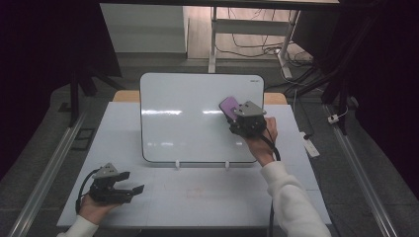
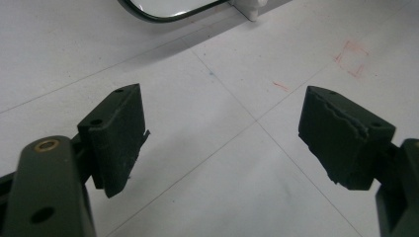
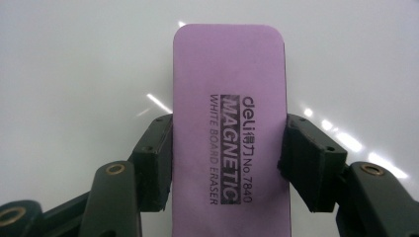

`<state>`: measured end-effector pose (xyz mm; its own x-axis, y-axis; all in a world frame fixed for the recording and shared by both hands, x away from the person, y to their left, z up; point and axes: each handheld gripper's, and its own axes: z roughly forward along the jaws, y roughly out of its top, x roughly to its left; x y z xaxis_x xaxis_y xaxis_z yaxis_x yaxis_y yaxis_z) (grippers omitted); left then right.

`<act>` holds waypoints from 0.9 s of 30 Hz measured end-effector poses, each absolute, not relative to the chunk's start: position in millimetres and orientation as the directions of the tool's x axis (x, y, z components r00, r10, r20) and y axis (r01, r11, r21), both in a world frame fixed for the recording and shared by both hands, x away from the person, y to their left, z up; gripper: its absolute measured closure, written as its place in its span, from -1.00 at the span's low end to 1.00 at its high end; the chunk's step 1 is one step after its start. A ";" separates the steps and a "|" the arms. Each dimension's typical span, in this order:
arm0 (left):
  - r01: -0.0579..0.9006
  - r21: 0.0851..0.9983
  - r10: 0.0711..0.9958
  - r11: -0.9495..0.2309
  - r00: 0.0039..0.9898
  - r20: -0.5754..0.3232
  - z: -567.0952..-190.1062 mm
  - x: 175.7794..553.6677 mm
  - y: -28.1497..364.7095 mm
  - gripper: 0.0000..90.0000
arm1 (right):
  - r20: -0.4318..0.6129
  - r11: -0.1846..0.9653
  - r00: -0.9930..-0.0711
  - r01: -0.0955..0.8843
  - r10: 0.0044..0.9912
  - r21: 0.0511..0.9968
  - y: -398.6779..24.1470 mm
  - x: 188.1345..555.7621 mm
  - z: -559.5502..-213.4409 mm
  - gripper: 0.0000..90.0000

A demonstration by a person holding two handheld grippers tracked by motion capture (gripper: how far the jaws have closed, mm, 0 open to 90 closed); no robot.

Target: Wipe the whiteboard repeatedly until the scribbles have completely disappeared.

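A white board (image 1: 188,118) stands tilted on small feet at the middle of the table. My right gripper (image 1: 236,114) is up against its right part, shut on a purple magnetic whiteboard eraser (image 1: 228,106). In the right gripper view the eraser (image 3: 230,128) sits lengthwise between both pads, its printed face toward the camera and the glossy board (image 3: 74,74) behind it. My left gripper (image 1: 133,183) rests low near the table's front left corner, jaws apart. The left gripper view shows its fingers (image 2: 118,136) wide with bare tabletop between them.
The white tabletop (image 1: 207,197) carries faint red marks (image 2: 353,58) in front of the board. A board foot (image 2: 249,10) and the board's dark rim (image 2: 163,15) lie ahead of the left gripper. Desk legs and cables (image 1: 257,47) stand on the floor beyond.
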<state>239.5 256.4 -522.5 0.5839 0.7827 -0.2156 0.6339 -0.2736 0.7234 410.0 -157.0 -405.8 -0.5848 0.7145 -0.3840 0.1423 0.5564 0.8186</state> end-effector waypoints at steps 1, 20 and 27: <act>0.634 0.723 0.782 -0.275 0.585 -0.215 -522.4 239.6 256.2 -0.57 | -0.374 0.555 -0.591 0.154 0.715 0.818 -159.3 407.2 -407.8 -0.09; 0.626 0.731 0.784 -0.271 0.584 -0.209 -520.2 239.1 254.5 -0.57 | -0.182 0.417 -0.698 0.182 0.693 0.891 -217.5 319.3 -433.2 -0.09; 0.605 0.749 0.782 -0.269 0.592 -0.197 -517.0 238.5 253.0 -0.55 | -0.120 0.372 -0.732 0.192 0.670 0.908 -222.0 306.6 -439.4 -0.09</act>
